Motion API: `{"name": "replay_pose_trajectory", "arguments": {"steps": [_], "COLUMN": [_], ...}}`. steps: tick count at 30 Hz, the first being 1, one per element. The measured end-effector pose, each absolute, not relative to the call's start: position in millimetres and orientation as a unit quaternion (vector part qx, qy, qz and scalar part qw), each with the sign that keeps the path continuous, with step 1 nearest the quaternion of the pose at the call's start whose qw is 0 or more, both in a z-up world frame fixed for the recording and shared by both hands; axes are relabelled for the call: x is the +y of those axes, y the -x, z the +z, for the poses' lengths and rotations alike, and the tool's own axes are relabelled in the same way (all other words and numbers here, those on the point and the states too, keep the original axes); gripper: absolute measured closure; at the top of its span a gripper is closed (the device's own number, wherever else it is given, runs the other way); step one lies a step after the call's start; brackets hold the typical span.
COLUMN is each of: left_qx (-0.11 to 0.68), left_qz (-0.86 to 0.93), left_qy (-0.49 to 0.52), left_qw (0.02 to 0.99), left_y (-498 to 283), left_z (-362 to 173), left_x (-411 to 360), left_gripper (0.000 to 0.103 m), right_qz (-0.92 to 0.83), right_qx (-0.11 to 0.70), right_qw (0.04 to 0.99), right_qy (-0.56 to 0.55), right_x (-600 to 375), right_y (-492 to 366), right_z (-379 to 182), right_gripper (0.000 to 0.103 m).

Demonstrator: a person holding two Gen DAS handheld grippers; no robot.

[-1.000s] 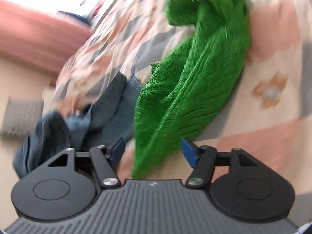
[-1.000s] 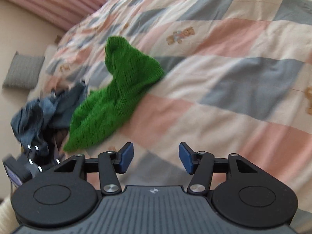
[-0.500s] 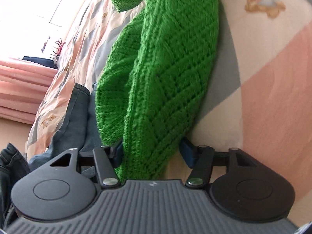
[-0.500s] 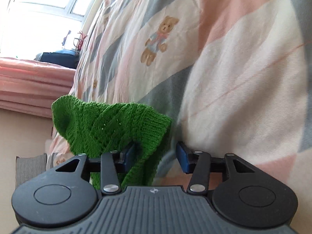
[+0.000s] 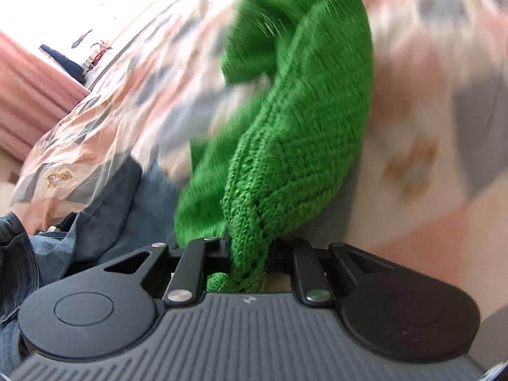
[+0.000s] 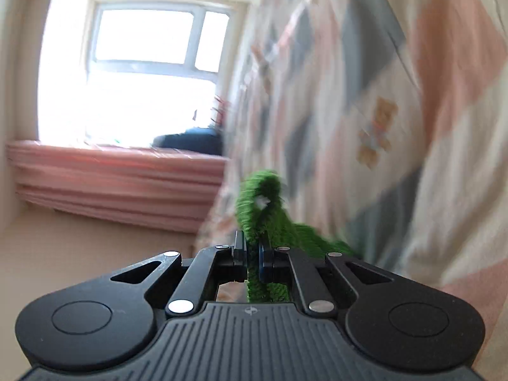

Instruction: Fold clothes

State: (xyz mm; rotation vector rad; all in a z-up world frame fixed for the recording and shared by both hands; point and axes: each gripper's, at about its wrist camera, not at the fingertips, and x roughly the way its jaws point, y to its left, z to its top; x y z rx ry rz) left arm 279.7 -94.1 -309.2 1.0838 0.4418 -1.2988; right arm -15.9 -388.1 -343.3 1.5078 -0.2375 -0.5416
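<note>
The green sweater (image 5: 304,146) is pinched at two separate points so that it can be lifted off the bed (image 5: 438,228) and spread out before any fold is made; gripping two edges at once is judged to be the way to find the garment's outline. In the left wrist view, the left gripper (image 5: 246,254) has its jaws drawn together on a thick bunch of knit, which runs up from the jaws toward 12 o'clock and drapes over the patchwork quilt. A loose flap of the same knit hangs toward 10 o'clock. The jeans (image 5: 95,209) lie crumpled on the bed at 9 o'clock, just beside the sweater's lower edge (whether they touch cannot be told through the blur). In the right wrist view, the right gripper (image 6: 252,257) has its jaws nearly closed, clamped on a thin fold of the sweater (image 6: 263,209), which rises toward 12 o'clock and trails off toward 3 o'clock against the quilt. The window (image 6: 149,38) sits at 10 o'clock. Folding proper is judged not yet begun.
</note>
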Motion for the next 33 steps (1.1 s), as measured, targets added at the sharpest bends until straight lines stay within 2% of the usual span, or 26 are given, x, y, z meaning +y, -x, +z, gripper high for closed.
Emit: {"name": "replay_pose_trajectory", "arguments": {"steps": [5,9,16,19,22,23,25,26,27,30,32,33], "left_qx": [0.238,0.256,0.301,0.34,0.399,0.413,0.445,0.468,0.493,0.552,0.576,0.585], "left_qz": [-0.605,-0.639,-0.666,-0.634,-0.583,-0.562,-0.515,-0.49,-0.464,-0.403,-0.377,-0.375], "left_qy": [-0.346,-0.248,-0.059,-0.005,0.038,0.041,0.038,0.028,0.014,-0.018,-0.048,-0.055], "left_qw": [0.676,0.682,0.68,0.695,0.707,0.715,0.732,0.735,0.735,0.73,0.724,0.717], "left_y": [-223,-156,-76,-72,-95,-106,-131,-144,-159,-194,-205,-207], "left_z": [-224,-169,-111,-117,-152,-168,-206,-231,-256,-322,-353,-363], "left_x": [-103,-109,-112,-113,-111,-110,-108,-106,-105,-91,-78,-70], "left_gripper": [0.091,0.092,0.092,0.092,0.092,0.091,0.09,0.087,0.085,0.083,0.083,0.083], "right_qz": [-0.232,-0.228,-0.215,-0.218,-0.216,-0.213,-0.197,-0.192,-0.198,-0.193,-0.189,-0.192], "right_qx": [-0.175,-0.189,-0.108,-0.041,0.04,0.073,0.139,0.172,0.198,0.235,0.244,0.254], "right_qw": [0.711,0.754,0.857,0.882,0.886,0.886,0.878,0.871,0.86,0.833,0.82,0.812], "right_qy": [-0.641,-0.587,-0.455,-0.417,-0.408,-0.404,-0.413,-0.419,-0.427,-0.461,-0.483,-0.489], "right_x": [-414,-448,-505,-512,-518,-519,-517,-511,-504,-482,-468,-463], "right_y": [103,168,169,109,28,-5,-67,-92,-109,-113,-76,-53], "right_z": [-275,-197,-26,-1,-22,-40,-88,-118,-149,-229,-276,-299], "right_gripper": [0.096,0.096,0.096,0.096,0.096,0.092,0.071,0.066,0.065,0.062,0.055,0.055]}}
